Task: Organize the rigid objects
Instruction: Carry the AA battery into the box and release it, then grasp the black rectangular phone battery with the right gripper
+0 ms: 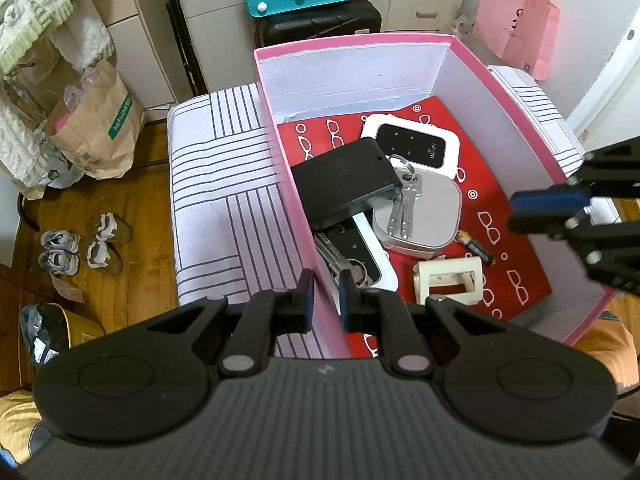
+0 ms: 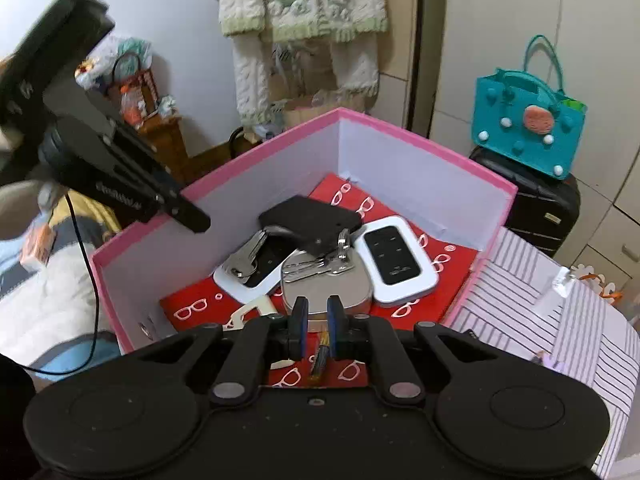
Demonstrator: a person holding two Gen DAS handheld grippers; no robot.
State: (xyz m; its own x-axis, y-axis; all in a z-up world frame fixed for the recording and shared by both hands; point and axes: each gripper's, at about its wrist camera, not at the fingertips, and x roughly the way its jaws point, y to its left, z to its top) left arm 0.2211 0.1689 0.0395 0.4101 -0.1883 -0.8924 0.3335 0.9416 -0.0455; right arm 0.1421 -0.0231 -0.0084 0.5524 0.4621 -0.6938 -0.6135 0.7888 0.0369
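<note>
Striped cushion (image 1: 224,184) under pink cardboard box (image 1: 400,76); left gripper (image 1: 326,292) pinching box wall — small battery (image 2: 320,354) directly below right gripper (image 2: 317,312), jaws near-shut, empty, lengthwise along fingers.

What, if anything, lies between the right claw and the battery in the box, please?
Nothing visible does. The battery lies bare on the floor of the box, just below the right claw tips; the tin and cream clip sit beside it, not over it.

Bright, even indoor light; strong fisheye bending at edges; slight motion blur, washed-out glare upper right.
</note>
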